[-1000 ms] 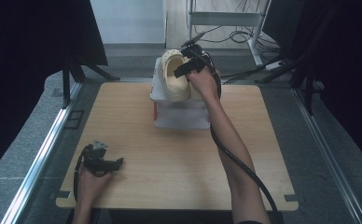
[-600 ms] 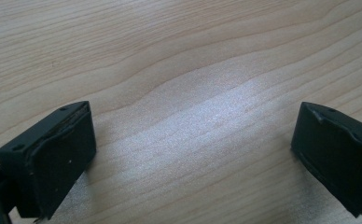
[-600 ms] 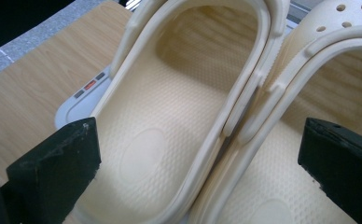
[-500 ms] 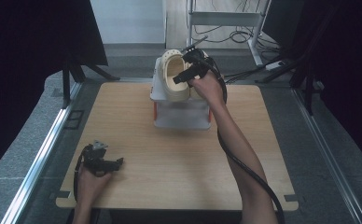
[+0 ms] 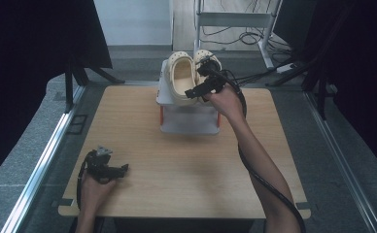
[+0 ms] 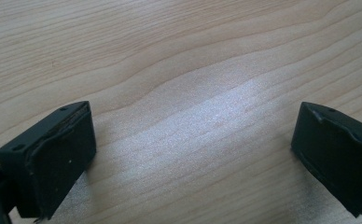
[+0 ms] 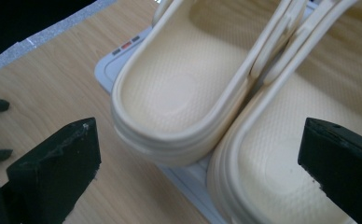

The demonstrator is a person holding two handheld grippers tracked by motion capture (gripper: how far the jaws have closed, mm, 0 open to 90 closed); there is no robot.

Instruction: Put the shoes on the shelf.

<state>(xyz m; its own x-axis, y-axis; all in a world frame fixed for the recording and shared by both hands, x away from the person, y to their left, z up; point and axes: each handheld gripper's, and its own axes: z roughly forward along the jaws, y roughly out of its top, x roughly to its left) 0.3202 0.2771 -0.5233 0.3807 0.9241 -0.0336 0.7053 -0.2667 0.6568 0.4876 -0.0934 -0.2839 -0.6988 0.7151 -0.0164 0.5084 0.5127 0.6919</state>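
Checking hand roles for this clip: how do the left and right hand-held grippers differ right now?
The left hand-held gripper rests low at the table's near left corner, over bare wood; the right hand-held gripper is raised at the far side, over the pair of cream clogs on the white stand. The left arm is drawn back, the right stretched out. Both stand open, holding nothing.

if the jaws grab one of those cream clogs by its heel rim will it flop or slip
The clog looks like thick moulded foam, so probably light and springy, not floppy. Its smooth rounded rim may slip somewhat. Overhanging the white stand, it might tip if nudged.
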